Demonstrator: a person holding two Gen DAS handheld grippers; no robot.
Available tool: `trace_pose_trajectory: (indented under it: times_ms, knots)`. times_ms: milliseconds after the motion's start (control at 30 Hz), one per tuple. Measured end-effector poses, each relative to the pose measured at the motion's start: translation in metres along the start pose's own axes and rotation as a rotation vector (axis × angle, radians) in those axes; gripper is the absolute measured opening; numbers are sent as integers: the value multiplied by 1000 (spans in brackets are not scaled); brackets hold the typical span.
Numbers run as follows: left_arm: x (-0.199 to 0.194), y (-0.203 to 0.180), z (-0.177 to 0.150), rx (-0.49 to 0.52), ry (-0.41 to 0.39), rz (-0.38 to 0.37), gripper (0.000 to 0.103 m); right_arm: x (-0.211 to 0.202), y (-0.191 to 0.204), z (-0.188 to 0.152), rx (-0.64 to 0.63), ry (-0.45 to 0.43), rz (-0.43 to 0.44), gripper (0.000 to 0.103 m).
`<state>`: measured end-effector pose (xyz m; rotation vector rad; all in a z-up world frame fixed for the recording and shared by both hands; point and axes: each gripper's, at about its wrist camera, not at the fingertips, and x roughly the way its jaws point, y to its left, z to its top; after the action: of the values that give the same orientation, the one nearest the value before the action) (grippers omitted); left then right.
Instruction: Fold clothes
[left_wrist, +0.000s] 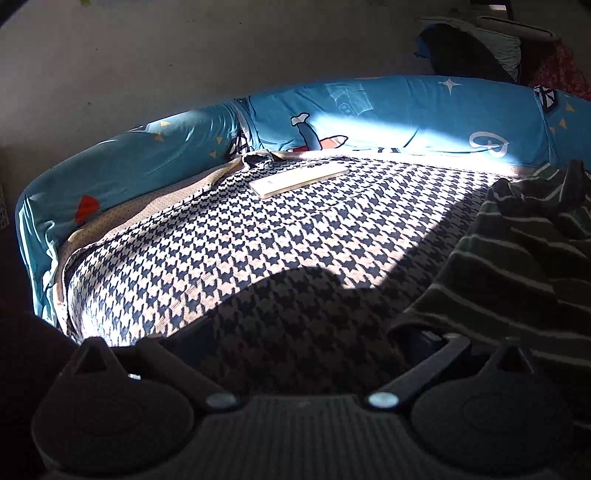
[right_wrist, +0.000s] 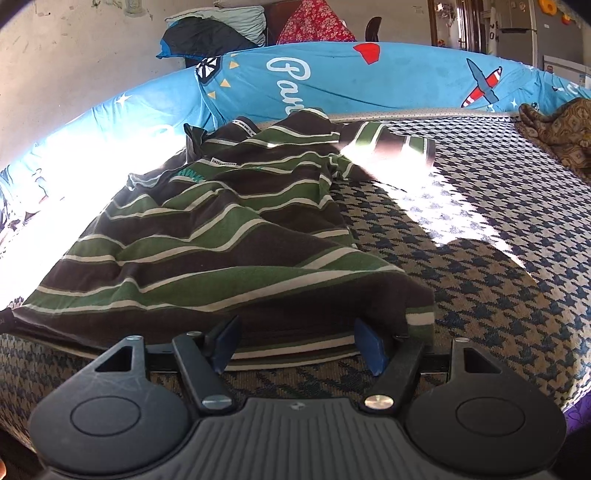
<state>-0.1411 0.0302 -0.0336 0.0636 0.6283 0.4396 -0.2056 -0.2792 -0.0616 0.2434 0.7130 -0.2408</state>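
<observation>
The limp, light green-and-brown striped knit shirt lies crumpled on the houndstooth-covered bed; right tongs gape at its hem, best pinched there; left tongs' state unclear.

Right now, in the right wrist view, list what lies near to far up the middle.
Right gripper → striped shirt → blue bolster → dark bundle
</observation>
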Motion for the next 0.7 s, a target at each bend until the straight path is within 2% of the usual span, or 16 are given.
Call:
trace_pose_trajectory:
  times_ms: [167, 300, 367, 533, 700]
  knots:
    - [5, 13, -1, -8, 25, 16, 103, -20, -21, 5, 84, -39, 24, 67]
    - [8, 22, 0, -27, 25, 24, 103, -36, -43, 7, 176, -84, -29, 67]
    - [7, 23, 1, -34, 22, 21, 103, -38, -52, 6, 215, -72, -49, 67]
    - [5, 21, 4, -43, 10, 21, 103, -38, -60, 3, 252, -48, -34, 67]
    - [7, 23, 8, -57, 8, 22, 103, -38, -68, 1, 323, -44, 9, 67]
